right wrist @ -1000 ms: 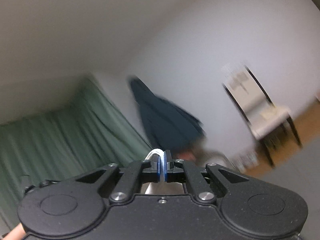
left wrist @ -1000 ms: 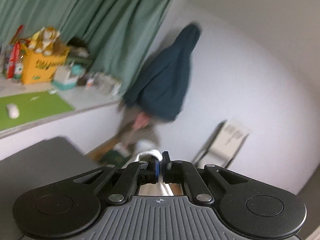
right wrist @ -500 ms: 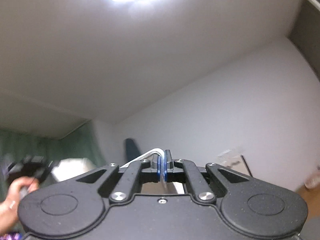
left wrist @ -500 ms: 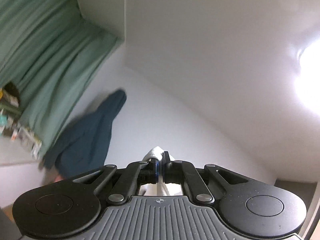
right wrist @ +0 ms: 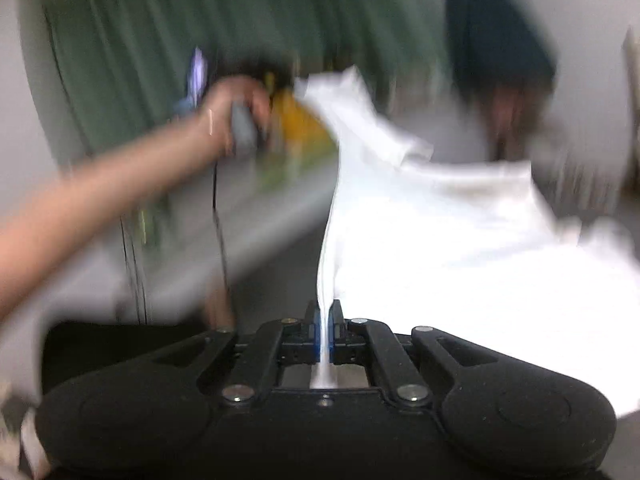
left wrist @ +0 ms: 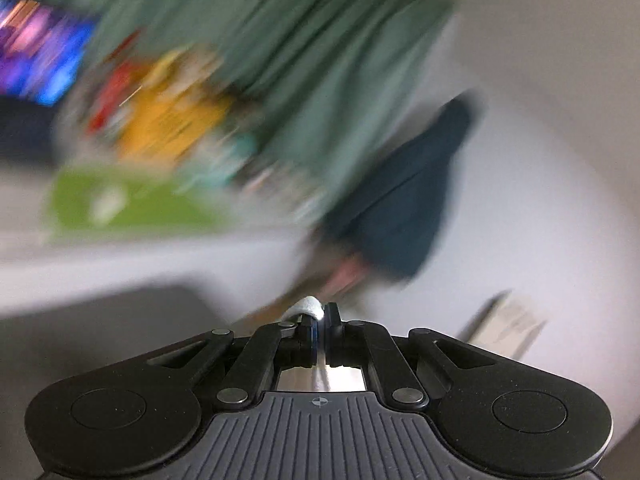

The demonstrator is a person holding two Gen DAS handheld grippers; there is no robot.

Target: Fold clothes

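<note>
Step in hand, as I judge it: shaking the garment open in the air before laying it flat; no fold made yet.

Left gripper point(left wrist: 320, 316): jaws clenched on a small bunched tip of the white cotton garment point(left wrist: 307, 306), which pokes out just above and left of the fingertips. Nothing more of the cloth shows in this view. Ahead of the jaws, blurred: green pleated curtain point(left wrist: 304, 52), and right of that a dark teal coat hanging on the white wall point(left wrist: 408, 200).

Right gripper point(right wrist: 325, 318): jaws clenched on a thin edge of the same white garment point(right wrist: 460, 240), which rises between the fingertips and billows ahead and to their right.

Only the right view shows the spread of the cloth, and the person's bare left hand point(right wrist: 236, 108) holding the other tool up left of the jaws.

Next move calls for both grips kept tight, the edge drawn taut between them, then lowered onto a flat surface.
</note>
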